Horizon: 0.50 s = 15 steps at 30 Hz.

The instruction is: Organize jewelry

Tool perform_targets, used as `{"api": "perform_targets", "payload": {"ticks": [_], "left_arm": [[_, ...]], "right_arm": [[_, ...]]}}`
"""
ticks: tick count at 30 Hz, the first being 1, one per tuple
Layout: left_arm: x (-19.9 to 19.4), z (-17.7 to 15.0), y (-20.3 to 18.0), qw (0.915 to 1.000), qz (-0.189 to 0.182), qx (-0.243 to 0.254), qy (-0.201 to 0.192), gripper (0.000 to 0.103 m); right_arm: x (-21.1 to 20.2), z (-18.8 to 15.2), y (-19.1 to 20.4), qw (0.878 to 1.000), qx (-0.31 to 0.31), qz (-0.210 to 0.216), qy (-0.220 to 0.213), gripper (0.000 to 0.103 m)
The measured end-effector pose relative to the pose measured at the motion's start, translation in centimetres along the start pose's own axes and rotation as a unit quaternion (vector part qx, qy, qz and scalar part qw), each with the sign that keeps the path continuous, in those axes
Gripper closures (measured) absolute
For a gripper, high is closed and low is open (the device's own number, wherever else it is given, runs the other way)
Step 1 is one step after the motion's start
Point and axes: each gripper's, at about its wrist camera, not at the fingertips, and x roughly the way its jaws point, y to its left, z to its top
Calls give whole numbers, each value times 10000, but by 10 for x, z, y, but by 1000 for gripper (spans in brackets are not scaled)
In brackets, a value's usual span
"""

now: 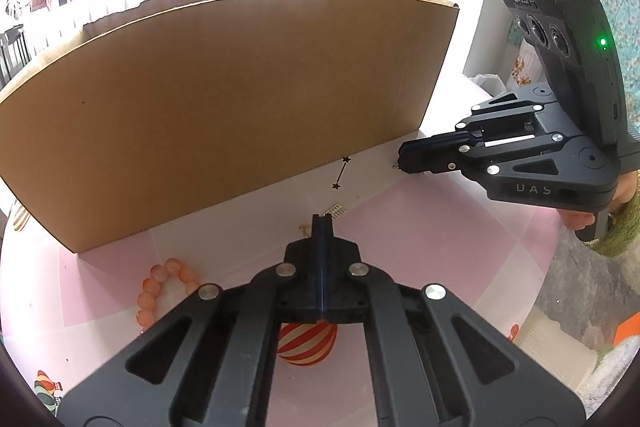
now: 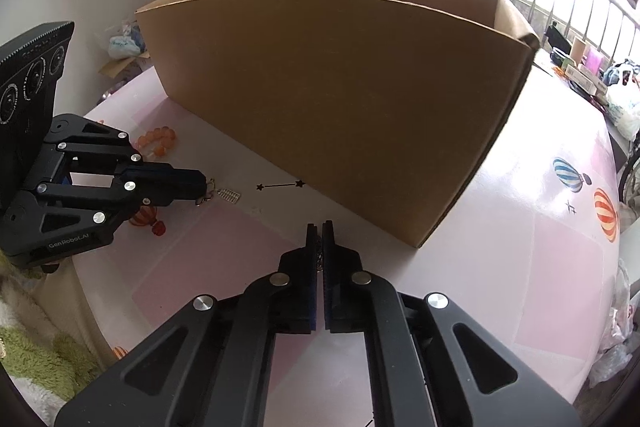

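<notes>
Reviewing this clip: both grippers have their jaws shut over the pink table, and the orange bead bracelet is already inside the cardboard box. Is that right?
Not quite. The orange bead bracelet is not in the cardboard box; it lies on the pink table in front of the box, beside the left gripper, as the left wrist view shows. The jaws of both grippers are shut, the right gripper included.

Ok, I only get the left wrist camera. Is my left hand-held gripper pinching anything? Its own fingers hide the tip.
Observer: The right wrist view shows the left hand-held gripper shut, with a small gold hook poking out at its tip. I can't tell if it's pinched.
Operator: And the right one?
Observer: Its own camera shows a thin metal piece between the closed fingers of the right hand-held gripper.
</notes>
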Motion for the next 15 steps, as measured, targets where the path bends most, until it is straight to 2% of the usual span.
{"api": "perform_targets", "payload": {"ticks": [15], "left_arm": [[-18,-4,1,9999,-67,-35,-83,103]], "right_arm": [[-29,-3,-9,9981,422,218,-394,101]]}}
